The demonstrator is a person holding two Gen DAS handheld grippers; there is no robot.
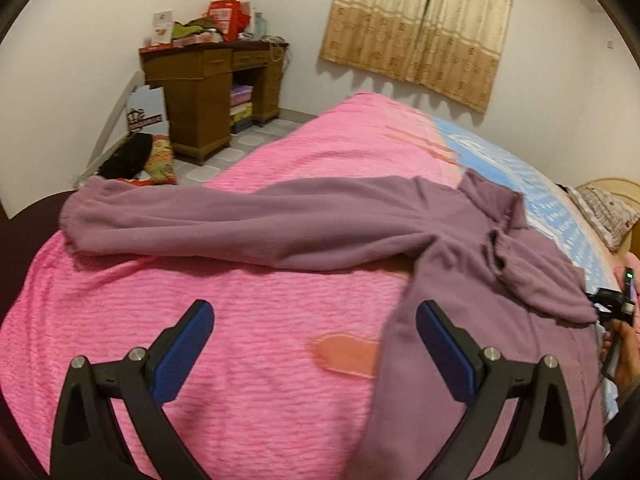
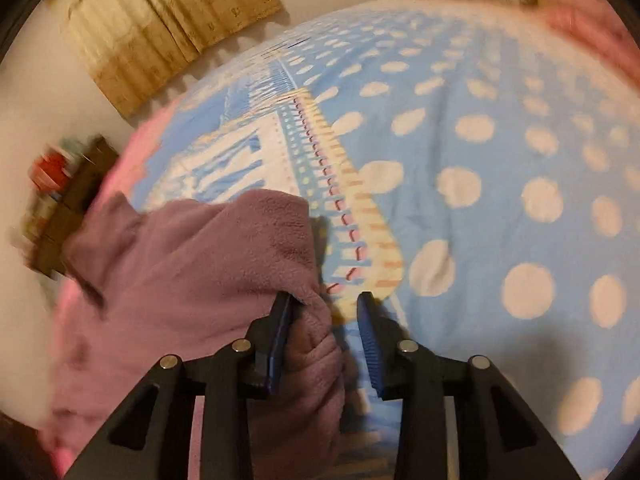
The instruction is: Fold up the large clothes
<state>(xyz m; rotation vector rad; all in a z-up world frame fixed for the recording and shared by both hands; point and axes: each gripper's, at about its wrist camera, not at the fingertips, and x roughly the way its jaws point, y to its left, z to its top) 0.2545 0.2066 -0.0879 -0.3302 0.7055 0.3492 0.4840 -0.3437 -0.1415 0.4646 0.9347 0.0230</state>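
A large mauve fleece garment (image 1: pixel 280 232) lies spread on the pink bedspread (image 1: pixel 200 360), one long sleeve stretched to the left and its body bunched at the right. My left gripper (image 1: pixel 314 306) hovers over the bedspread with its jaws wide open and nothing between them; its right finger (image 1: pixel 444 344) is over the garment's near edge. In the right wrist view, a fold of the mauve garment (image 2: pixel 200 264) sits between the jaws of my right gripper (image 2: pixel 324 296). The fold rests against the left pad (image 2: pixel 278 344), and a gap shows before the right pad. A hand (image 1: pixel 626 356) appears at the right edge.
A blue sheet with pale dots (image 2: pixel 480 160) covers the bed's far half. A pillow (image 1: pixel 608 208) lies at the head. A wooden desk (image 1: pixel 208 88) piled with boxes stands in the corner, bags lie on the floor beside it, and a beige curtain (image 1: pixel 420 28) hangs on the wall.
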